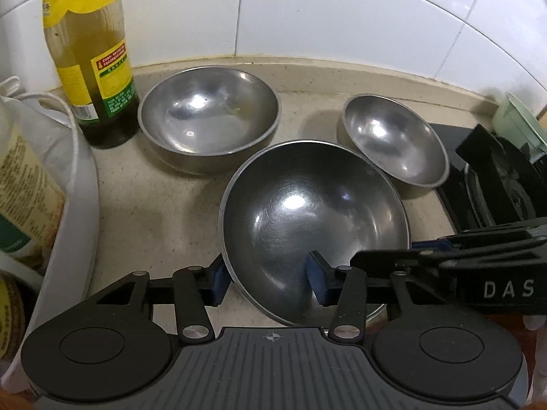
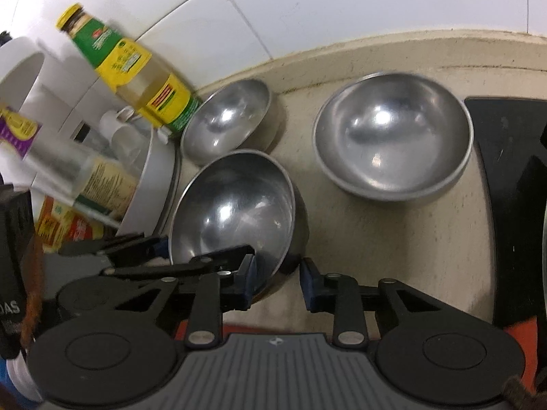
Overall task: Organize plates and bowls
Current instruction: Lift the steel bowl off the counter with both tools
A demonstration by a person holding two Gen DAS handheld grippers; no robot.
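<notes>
- Left gripper [image 1: 270, 278]: blue pads straddle the near rim of the nearest steel bowl [image 1: 314, 218], one pad outside, one inside; firm contact cannot be told.
- Right gripper [image 2: 277, 282]: jaws apart around the same bowl's [image 2: 232, 212] rim.
- Surface: speckled beige counter [image 1: 147, 205] meeting a white tiled wall [image 1: 342, 10].
- Second bowl [image 1: 208, 109] and small bowl [image 1: 396, 140]: round, polished, upright, set behind.
- Surroundings: oil bottle [image 1: 92, 54] at left; black stovetop [image 2: 506, 188] at right.

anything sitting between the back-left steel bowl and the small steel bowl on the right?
Nothing: only bare beige countertop separates the back-left bowl from the small bowl; the near bowl's rim sits just below that gap. Clearest in the left wrist view.
</notes>
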